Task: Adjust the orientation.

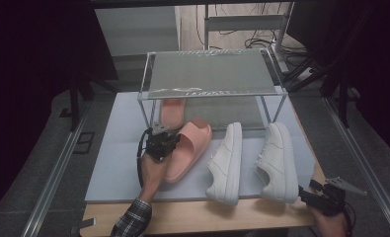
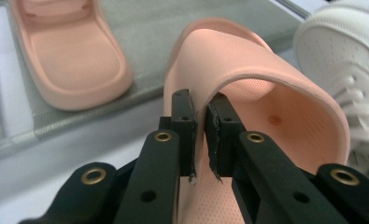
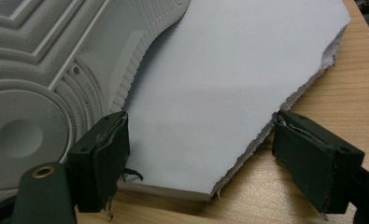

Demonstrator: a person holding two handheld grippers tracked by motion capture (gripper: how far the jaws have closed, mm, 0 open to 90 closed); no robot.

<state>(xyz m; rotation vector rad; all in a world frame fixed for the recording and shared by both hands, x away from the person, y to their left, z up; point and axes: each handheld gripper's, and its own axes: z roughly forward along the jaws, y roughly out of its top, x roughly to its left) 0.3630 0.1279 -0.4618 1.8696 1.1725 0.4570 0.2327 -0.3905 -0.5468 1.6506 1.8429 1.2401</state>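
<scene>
Left gripper (image 2: 200, 135): black jaws clamped on the side wall of the strap of a peach-pink foam slide sandal (image 1: 187, 148), pinching the thin rubbery edge. In the high view the left gripper (image 1: 159, 140) sits at the sandal's left flank, sandal lying toe-forward on the pale grey mat (image 1: 118, 163), left of centre.

Right gripper (image 3: 198, 154): jaws standing wide apart, nothing between them but the mat's near right corner and bare wooden tabletop (image 3: 341, 74). It rests off the table's near right corner (image 1: 326, 197).

Step in hand, by my reading: picking up the second sandal to join its mate. The matching peach-pink sandal (image 1: 173, 111) already lies on the lower level of the clear acrylic two-tier rack (image 1: 210, 74), left side.

Next move likely calls for a forward carry, low enough to pass under the rack's upper shelf, setting down just right of the first sandal.

Room: lower tier open to the right. Two white lace-up sneakers (image 1: 252, 160) lie close on the right; swing wide of them and the rack's front left post.
</scene>
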